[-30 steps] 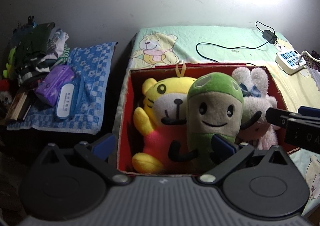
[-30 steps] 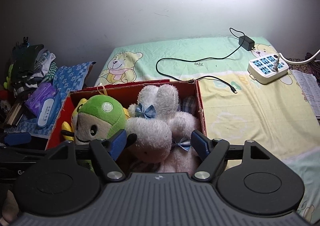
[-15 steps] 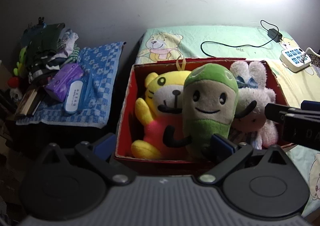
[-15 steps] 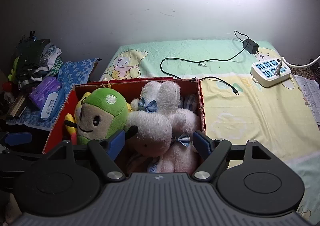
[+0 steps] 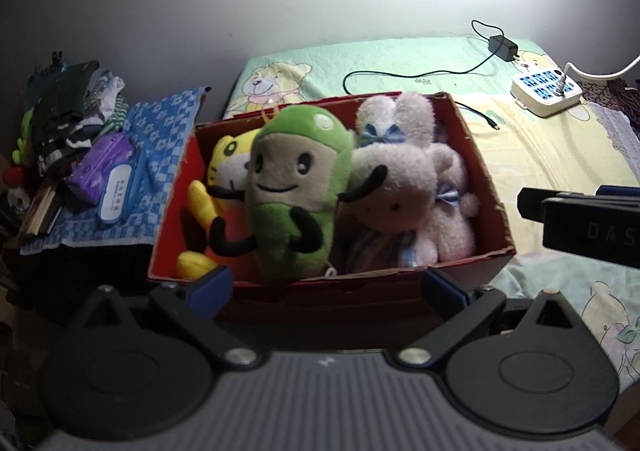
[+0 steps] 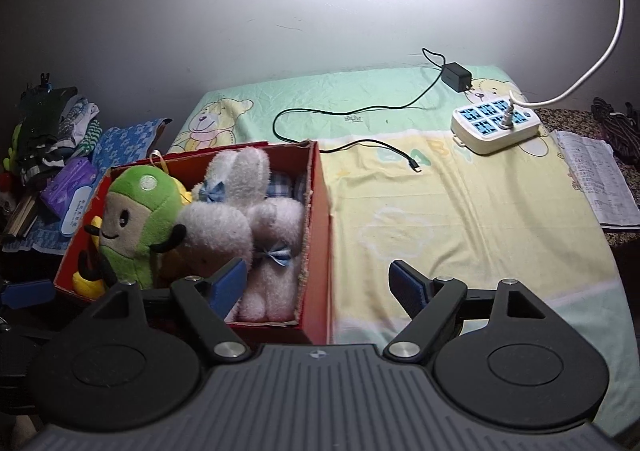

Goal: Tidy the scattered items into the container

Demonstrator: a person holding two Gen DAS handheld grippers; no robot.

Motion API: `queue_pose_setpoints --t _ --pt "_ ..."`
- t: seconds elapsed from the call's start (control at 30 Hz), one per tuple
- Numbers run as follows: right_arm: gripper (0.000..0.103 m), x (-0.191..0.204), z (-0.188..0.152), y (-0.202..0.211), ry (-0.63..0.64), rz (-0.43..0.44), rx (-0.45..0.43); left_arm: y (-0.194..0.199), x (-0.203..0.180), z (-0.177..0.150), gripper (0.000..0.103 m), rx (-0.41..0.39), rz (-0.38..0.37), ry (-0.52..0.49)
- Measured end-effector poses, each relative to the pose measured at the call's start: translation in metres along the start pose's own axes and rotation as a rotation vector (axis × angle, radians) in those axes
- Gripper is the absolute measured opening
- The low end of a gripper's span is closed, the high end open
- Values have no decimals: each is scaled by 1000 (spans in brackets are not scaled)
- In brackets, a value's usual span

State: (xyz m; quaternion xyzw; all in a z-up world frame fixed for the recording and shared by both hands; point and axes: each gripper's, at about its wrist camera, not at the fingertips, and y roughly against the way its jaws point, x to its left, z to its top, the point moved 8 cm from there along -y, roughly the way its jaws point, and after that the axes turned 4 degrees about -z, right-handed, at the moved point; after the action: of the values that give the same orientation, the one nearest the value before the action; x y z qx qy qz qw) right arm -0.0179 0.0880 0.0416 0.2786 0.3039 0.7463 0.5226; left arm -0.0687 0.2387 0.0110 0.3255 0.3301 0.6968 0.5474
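A red cardboard box (image 5: 486, 187) (image 6: 320, 219) sits on the bed's left side. It holds a green and beige plush (image 5: 296, 187) (image 6: 136, 219), a yellow tiger plush (image 5: 224, 175) and a white rabbit plush (image 5: 404, 179) (image 6: 244, 219) with blue bows. My left gripper (image 5: 326, 287) is open and empty, just in front of the box's near wall. My right gripper (image 6: 318, 283) is open and empty above the box's right near corner. It also shows in the left wrist view (image 5: 580, 219) at the right edge.
A white power strip (image 6: 494, 123) with a white cable, a black charger (image 6: 456, 73) and its cord lie on the bed sheet (image 6: 460, 219). A paper sheet (image 6: 596, 183) lies at the right. A blue towel (image 5: 160, 139) with a purple pack (image 5: 100, 167) and clothes sits left.
Both grippers have pulled back from the box and away from the plush toys. The left view has shifted right, the right view has swung right over the bed.
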Motion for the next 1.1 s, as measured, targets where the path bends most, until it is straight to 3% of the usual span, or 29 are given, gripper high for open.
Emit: queue_pose_setpoints --t 0.27,0.6,0.83,1.1 --pt "83 -42 -18 -1 -19 -63 35 2 -43 -11 101 14 -30 -43" --pt "83 -66 -32 -1 -10 -100 63 -9 -71 -28 100 63 -72 -38" --pt "83 -77 -41 -3 -20 -127 89 -18 -67 -40 99 101 -68 -8" --pt "83 -48 -50 -5 38 -87 116 -18 -36 -52 99 116 -29 53"
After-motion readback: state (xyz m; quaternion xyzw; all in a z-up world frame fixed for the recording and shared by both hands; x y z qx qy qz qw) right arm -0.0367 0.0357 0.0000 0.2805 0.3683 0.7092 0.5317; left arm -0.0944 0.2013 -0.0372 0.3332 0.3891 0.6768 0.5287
